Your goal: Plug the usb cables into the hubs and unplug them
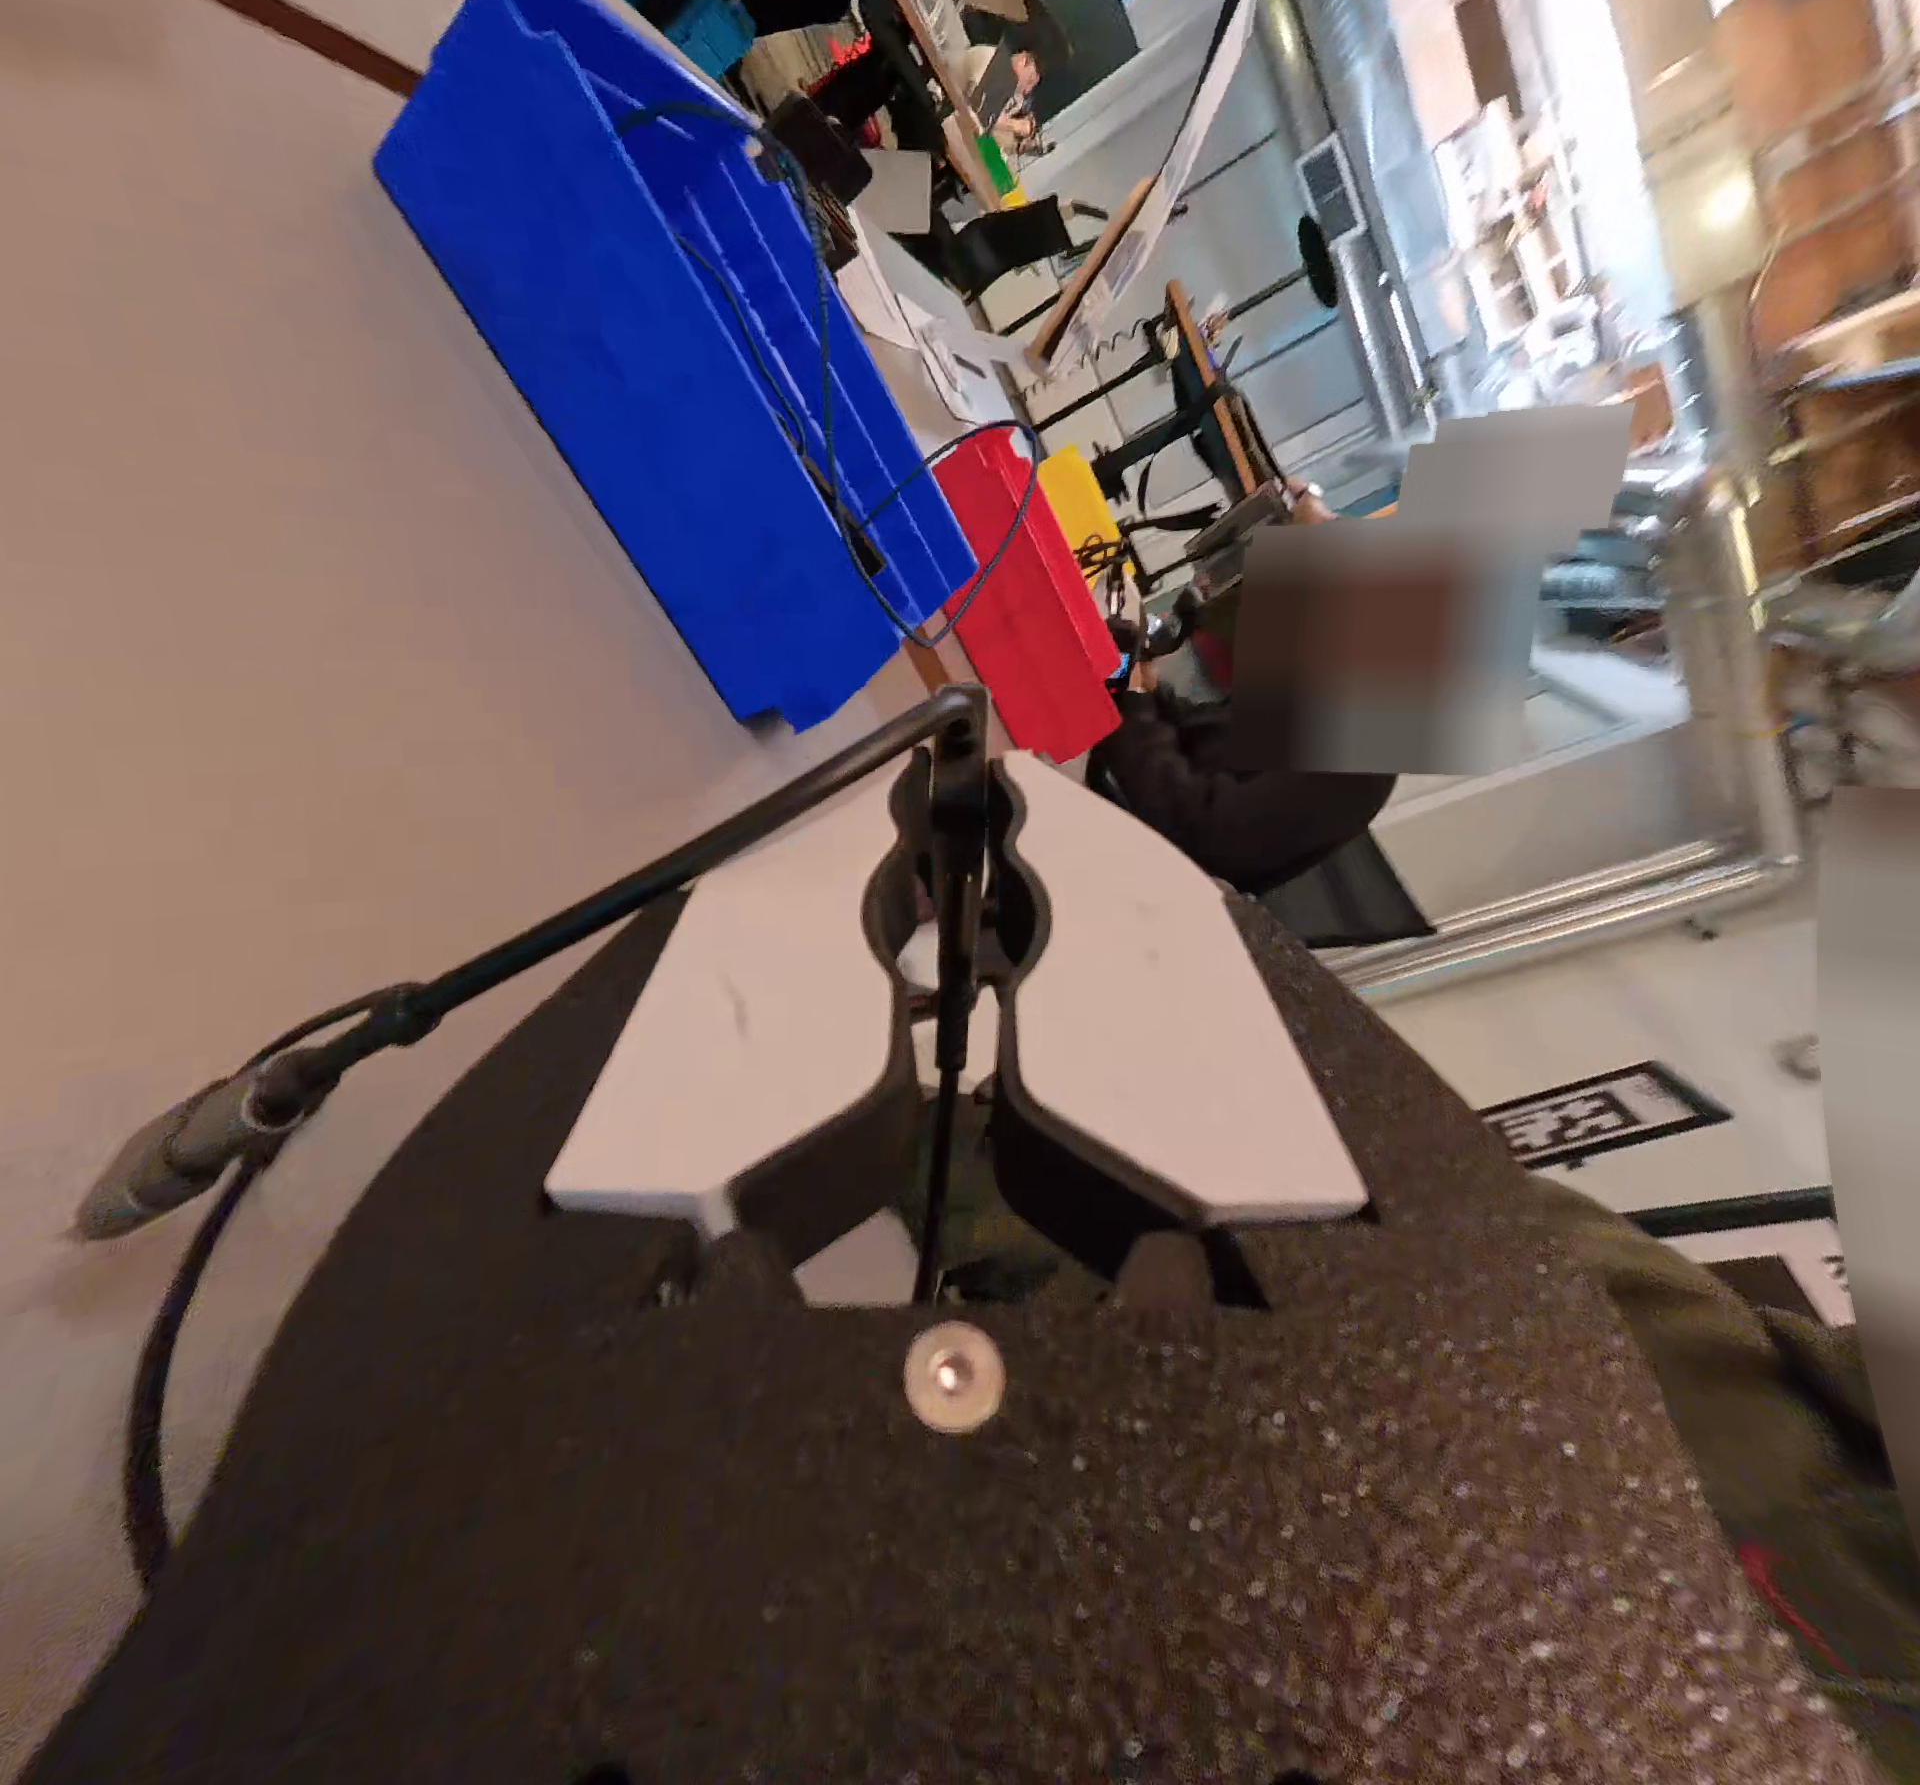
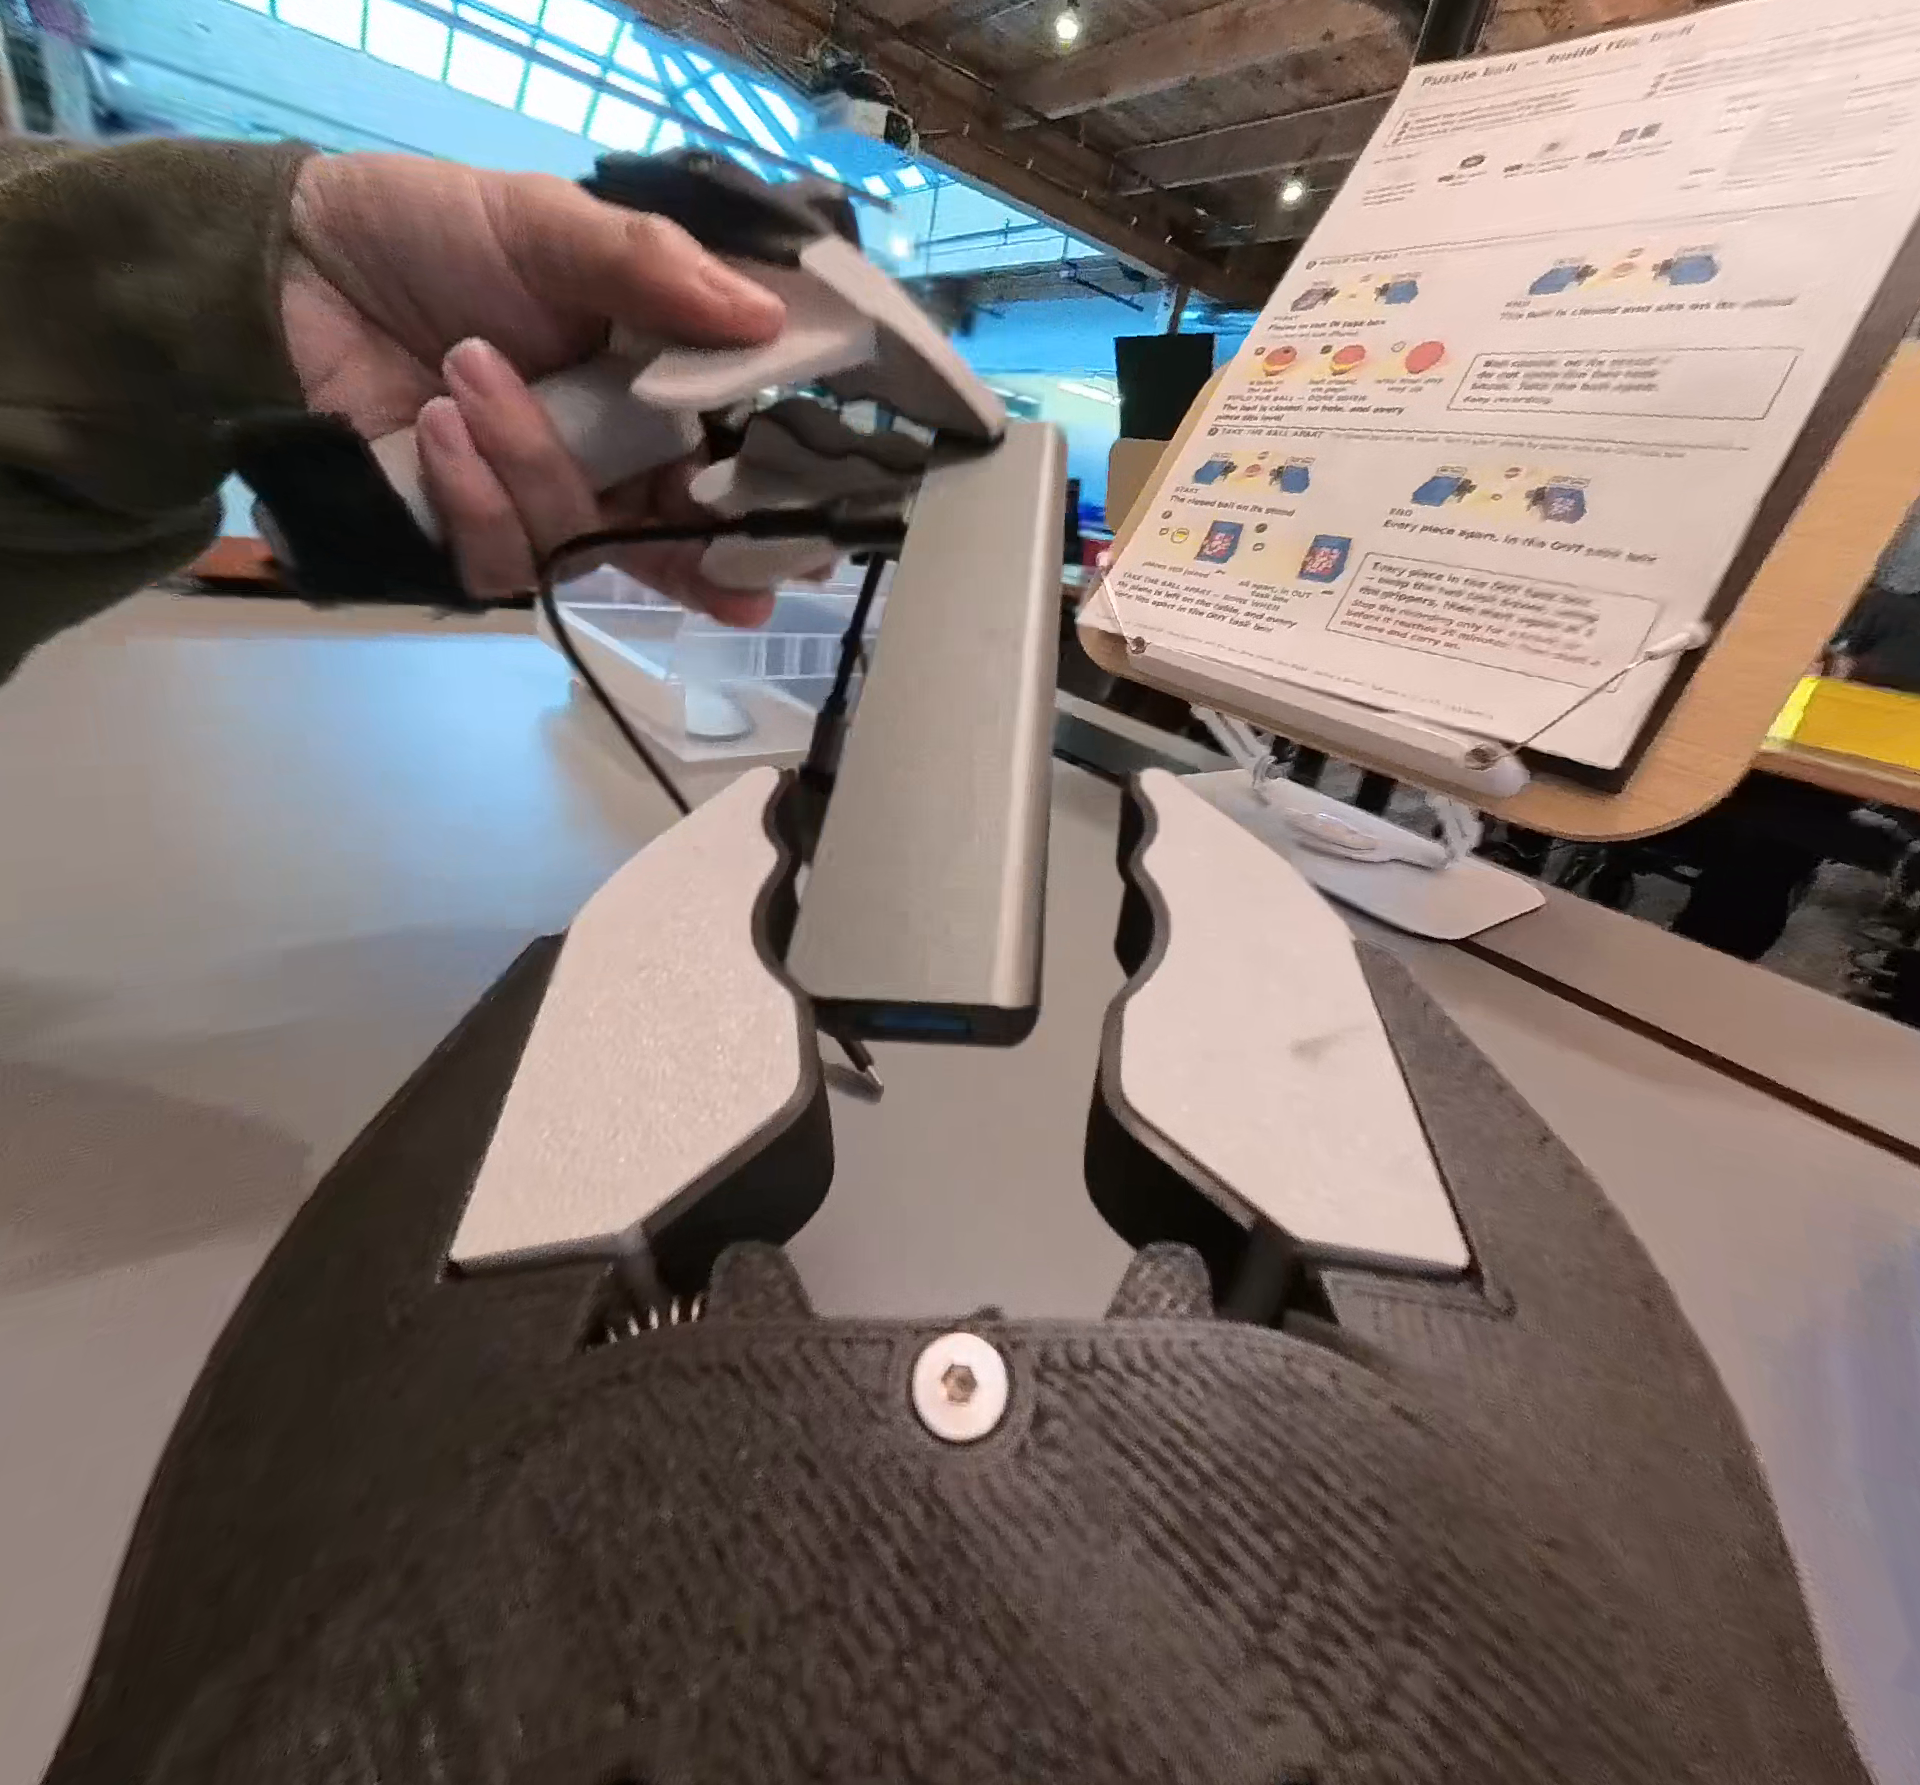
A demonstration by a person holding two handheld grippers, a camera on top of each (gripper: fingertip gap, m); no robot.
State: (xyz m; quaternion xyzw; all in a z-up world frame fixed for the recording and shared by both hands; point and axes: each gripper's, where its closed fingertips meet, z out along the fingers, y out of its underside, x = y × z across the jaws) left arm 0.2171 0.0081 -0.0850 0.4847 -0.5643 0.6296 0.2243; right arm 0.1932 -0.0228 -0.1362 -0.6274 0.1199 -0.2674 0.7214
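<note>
The left gripper (image 1: pixel 954 779) was clamped on a black cable (image 1: pixel 665 878) near its tips. The right gripper (image 2: pixel 951 862) stood spread wide; the grey hub (image 2: pixel 935 748) hung between its fingers, nearer the left finger (image 2: pixel 644 1018). The left gripper's tips met the hub's far end.

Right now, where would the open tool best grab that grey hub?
By its long flat sides near the lower end. The hub hangs tilted between the right tool fingers, its end port facing the camera; close straight across its width.
</note>
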